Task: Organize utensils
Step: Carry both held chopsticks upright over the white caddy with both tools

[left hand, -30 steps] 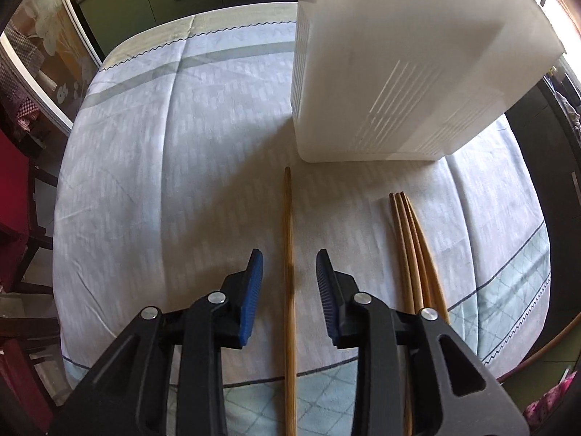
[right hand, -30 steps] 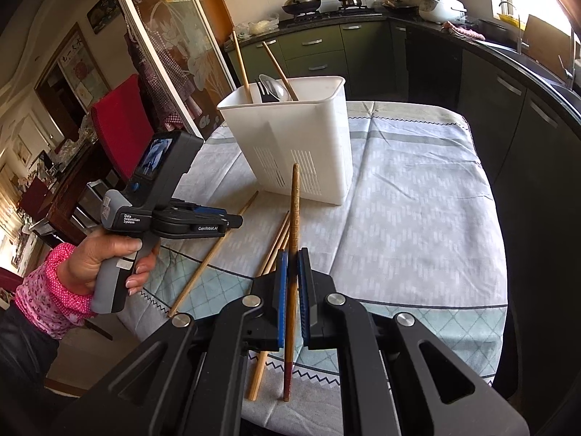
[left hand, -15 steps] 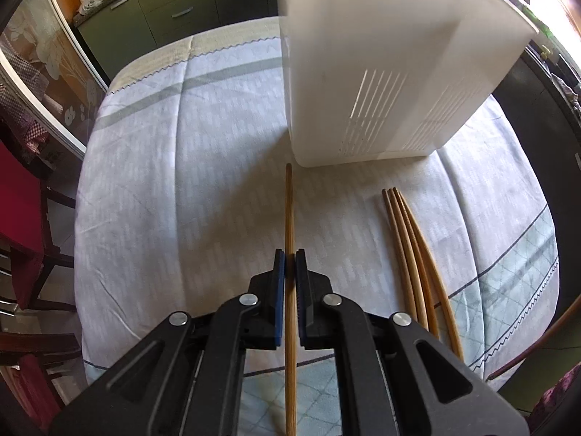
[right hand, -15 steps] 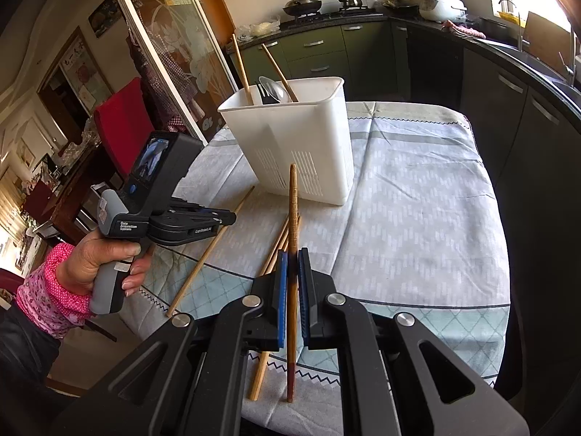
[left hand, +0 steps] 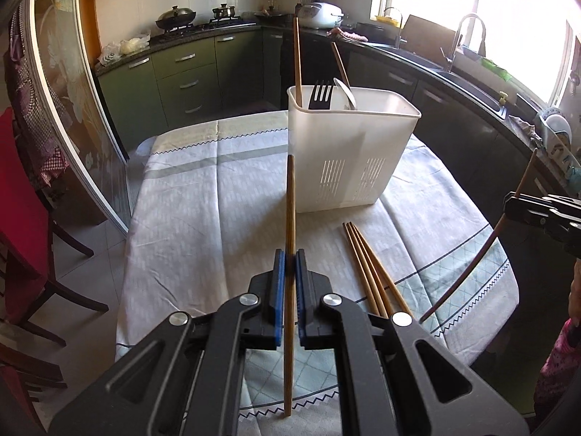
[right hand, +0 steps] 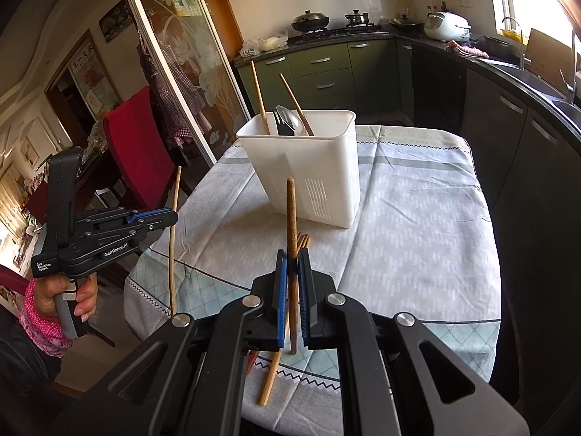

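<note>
My left gripper (left hand: 287, 267) is shut on a brown chopstick (left hand: 290, 207) and holds it lifted off the table; it also shows in the right wrist view (right hand: 170, 218), where the stick (right hand: 173, 239) stands upright. My right gripper (right hand: 292, 265) is shut on a darker chopstick (right hand: 291, 214), seen from the left wrist view too (left hand: 475, 265). A white utensil holder (left hand: 348, 152) stands mid-table and holds two chopsticks, a black fork (left hand: 320, 95) and a spoon (left hand: 345, 93). Three chopsticks (left hand: 370, 269) lie on the cloth.
The table has a grey-white tablecloth (left hand: 203, 218). A red chair (right hand: 127, 145) stands at its left side. Green kitchen cabinets (left hand: 181, 80) and a dark counter with a sink (left hand: 464, 72) run behind and to the right.
My left gripper has shut on the chopstick on the table and lifted it, tilting up from looking down at the cloth. The right gripper keeps its chopstick, raised slightly.
</note>
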Motion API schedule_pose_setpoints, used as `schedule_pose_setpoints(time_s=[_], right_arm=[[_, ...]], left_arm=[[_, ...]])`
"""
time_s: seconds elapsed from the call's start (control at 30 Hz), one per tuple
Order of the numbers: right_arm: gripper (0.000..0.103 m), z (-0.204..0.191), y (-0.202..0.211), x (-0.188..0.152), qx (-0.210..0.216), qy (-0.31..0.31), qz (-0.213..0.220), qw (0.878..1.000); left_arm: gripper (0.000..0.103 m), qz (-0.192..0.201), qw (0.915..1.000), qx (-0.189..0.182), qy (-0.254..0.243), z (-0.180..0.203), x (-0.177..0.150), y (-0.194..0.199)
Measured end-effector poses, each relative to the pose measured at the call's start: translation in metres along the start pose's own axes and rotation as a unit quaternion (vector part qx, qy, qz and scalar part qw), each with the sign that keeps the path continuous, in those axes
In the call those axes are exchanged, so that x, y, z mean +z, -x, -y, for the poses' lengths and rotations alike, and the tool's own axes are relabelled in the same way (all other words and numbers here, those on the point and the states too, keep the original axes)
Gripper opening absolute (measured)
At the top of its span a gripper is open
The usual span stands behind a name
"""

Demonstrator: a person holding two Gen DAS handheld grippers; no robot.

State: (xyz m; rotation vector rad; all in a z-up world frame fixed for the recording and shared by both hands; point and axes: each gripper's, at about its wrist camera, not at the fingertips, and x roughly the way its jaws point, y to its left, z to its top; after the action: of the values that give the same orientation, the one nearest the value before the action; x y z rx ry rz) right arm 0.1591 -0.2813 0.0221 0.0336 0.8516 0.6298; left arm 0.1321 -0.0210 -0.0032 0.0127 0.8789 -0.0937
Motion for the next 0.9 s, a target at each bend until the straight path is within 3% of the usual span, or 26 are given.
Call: schedule_pose_setpoints(time_s=[0.57, 0.73, 0.9], right_arm=[[0.007, -0.012, 0.014, 0.020, -0.008, 0.021, 0.022, 1.000], [0.007, -0.018, 0.031, 0.035, -0.011, 0.032, 0.040, 0.999], [0.007, -0.027, 0.058, 0.074, -0.020, 0.048, 0.077, 0.996]], left_arm=[[0.005, 0.055, 0.9980, -0.030, -0.013, 0.003, 0.015, 0.037], [0.005, 0.061, 0.9966, -0.054, -0.013, 0.006, 0.035, 0.048], [0.005, 0.080, 0.9938, -0.077, -0.014, 0.012, 0.076, 0.070]])
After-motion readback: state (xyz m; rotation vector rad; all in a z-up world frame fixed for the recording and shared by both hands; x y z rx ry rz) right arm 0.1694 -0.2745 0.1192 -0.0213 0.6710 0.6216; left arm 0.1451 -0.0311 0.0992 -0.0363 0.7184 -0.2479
